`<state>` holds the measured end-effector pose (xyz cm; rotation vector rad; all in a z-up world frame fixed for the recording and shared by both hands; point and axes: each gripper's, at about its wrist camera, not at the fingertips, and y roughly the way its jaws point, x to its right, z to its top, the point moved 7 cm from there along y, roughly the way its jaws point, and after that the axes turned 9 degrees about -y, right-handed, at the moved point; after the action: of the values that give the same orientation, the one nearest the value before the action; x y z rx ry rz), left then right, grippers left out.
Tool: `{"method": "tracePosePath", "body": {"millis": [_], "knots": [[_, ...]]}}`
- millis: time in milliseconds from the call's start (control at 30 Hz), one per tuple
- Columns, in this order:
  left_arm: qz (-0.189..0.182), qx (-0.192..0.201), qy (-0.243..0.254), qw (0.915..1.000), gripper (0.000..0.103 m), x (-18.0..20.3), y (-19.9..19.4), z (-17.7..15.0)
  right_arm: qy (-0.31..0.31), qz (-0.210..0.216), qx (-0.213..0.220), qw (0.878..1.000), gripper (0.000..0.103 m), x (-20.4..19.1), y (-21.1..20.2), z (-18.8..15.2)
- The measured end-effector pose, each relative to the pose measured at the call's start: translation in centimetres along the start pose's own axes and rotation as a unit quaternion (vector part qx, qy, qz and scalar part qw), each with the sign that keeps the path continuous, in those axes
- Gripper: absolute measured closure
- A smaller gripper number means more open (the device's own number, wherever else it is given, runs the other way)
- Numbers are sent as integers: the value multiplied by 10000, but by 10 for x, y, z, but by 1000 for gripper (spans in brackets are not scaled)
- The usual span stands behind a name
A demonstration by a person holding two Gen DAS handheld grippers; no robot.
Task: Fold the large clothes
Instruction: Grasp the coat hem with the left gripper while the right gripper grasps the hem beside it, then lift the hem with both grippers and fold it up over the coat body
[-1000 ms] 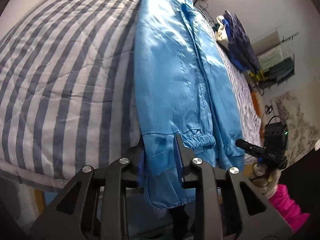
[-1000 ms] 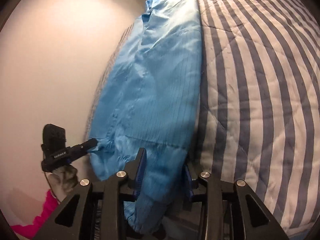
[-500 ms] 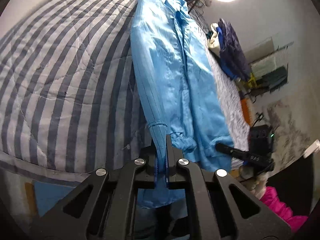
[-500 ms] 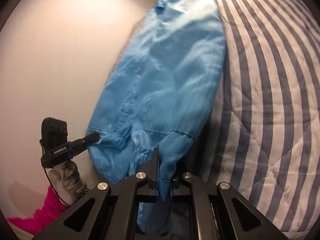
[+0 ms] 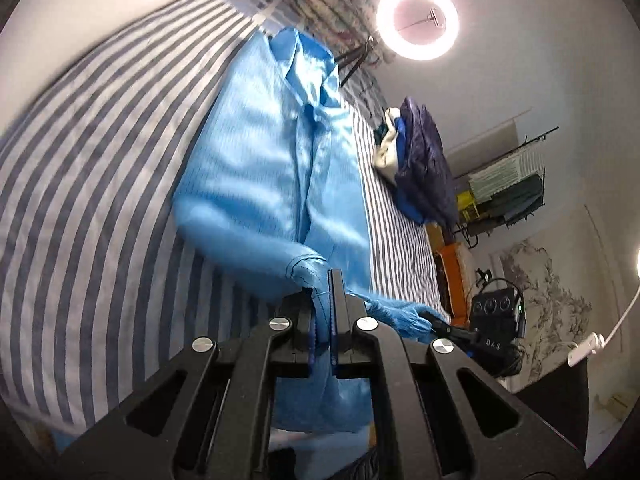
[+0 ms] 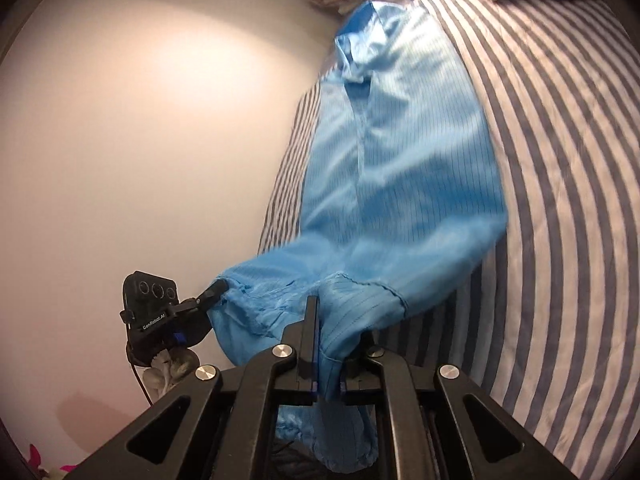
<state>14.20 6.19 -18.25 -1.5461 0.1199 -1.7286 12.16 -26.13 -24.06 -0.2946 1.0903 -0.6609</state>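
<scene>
A shiny light-blue garment (image 5: 272,168) lies lengthwise on the striped bed (image 5: 92,184), collar at the far end. My left gripper (image 5: 323,294) is shut on the near left end of the garment, which is raised off the bed and hangs down below the fingers. In the right wrist view the same garment (image 6: 404,168) runs away from me, and my right gripper (image 6: 326,322) is shut on its near right end, with cloth draped over the right finger. Each gripper also shows in the other's view, pinching the gathered hem: the right gripper (image 5: 436,322) and the left gripper (image 6: 212,292).
A pile of dark blue and white clothes (image 5: 420,160) sits on the bed's right side. A ring light (image 5: 418,20), a wire rack (image 5: 504,184) and an orange piece of furniture (image 5: 450,276) stand beyond the bed. A plain wall (image 6: 140,120) lies behind the left gripper.
Both grippers shut on the garment's near end and rose, lifting that end off the bed. The fold line has moved up the garment.
</scene>
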Motion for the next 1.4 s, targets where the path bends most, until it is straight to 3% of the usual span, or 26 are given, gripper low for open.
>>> {"method": "tracePosePath", "body": {"millis": [200, 500, 933, 1033, 1067, 1100, 1133, 1167, 1200, 1233, 1300, 1400], "knots": [[141, 162, 84, 9997, 101, 9, 35, 38, 39, -235, 214, 9995, 99, 17, 13, 45], [426, 265, -151, 9986, 101, -12, 87, 86, 39, -556, 404, 9976, 99, 52, 54, 104], [732, 159, -303, 9967, 101, -51, 112, 101, 42, -1020, 125, 9947, 99, 81, 104, 128], [755, 112, -293, 9967, 101, -54, 113, 101, -41, -1099, 82, 9939, 94, 80, 106, 129], [713, 104, -261, 9971, 97, -53, 113, 102, -72, -1092, 85, 9940, 91, 80, 106, 129], [666, 106, -194, 9975, 87, -51, 112, 103, -99, -1074, 100, 9941, 88, 79, 104, 130], [598, 126, -146, 9980, 74, -49, 111, 105, -98, -1083, 127, 9940, 79, 79, 102, 131], [553, 172, -128, 9982, 67, -47, 109, 107, -72, -1126, 204, 9934, 64, 80, 98, 132], [574, 269, -103, 9979, 52, -45, 105, 109, -46, -1139, 281, 9931, 60, 80, 92, 133], [576, 365, -100, 9976, 45, -43, 102, 112, -27, -1107, 328, 9933, 53, 81, 87, 134], [513, 475, -87, 9975, 45, -41, 93, 117, 100, -951, 514, 9941, 46, 82, 71, 136], [468, 562, 70, 9973, 45, -37, 76, 121, 149, -837, 785, 9933, 47, 80, 47, 138]]}}
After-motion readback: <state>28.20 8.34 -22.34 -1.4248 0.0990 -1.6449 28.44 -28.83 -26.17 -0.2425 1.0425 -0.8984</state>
